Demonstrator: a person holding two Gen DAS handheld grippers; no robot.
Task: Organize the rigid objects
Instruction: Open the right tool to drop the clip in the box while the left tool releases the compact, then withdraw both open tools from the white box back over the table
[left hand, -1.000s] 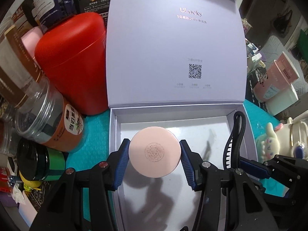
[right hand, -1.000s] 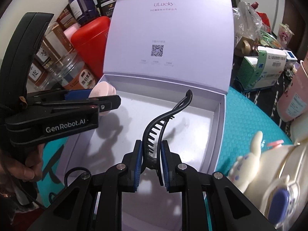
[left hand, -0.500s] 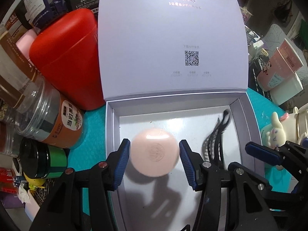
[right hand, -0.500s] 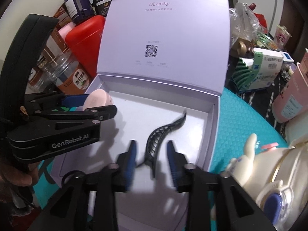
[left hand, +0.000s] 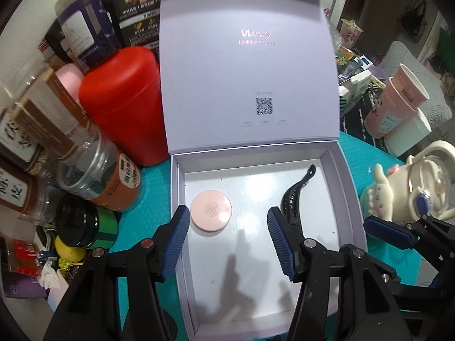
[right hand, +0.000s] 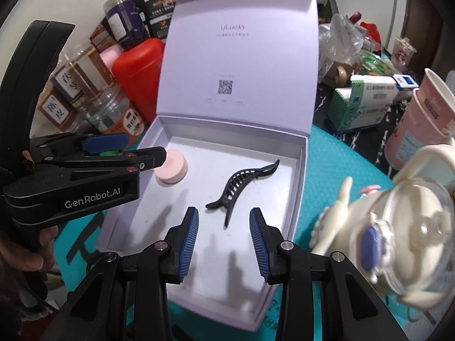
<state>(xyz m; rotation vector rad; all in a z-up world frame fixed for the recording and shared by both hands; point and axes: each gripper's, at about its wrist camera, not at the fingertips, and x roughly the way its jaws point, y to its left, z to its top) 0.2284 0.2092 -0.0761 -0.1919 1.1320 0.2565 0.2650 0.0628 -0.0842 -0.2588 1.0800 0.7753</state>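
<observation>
Nearest the cameras, the left gripper [left hand: 227,238] hangs over the box [left hand: 351,199] with its 2 blue pads spread and nothing between them; its jaws have just been opening. Beside it, the right gripper [right hand: 223,241] is also spread and empty above the box floor. Just beyond, the pink puff [left hand: 211,210] lies flat at the left and the black hair clip [right hand: 241,183] lies at the right, apart. Behind stands the raised lid [left hand: 247,85], with a red canister [left hand: 125,108] to its left.

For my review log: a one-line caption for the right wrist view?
Open right gripper above hair clip and pink compact in lavender box.
</observation>
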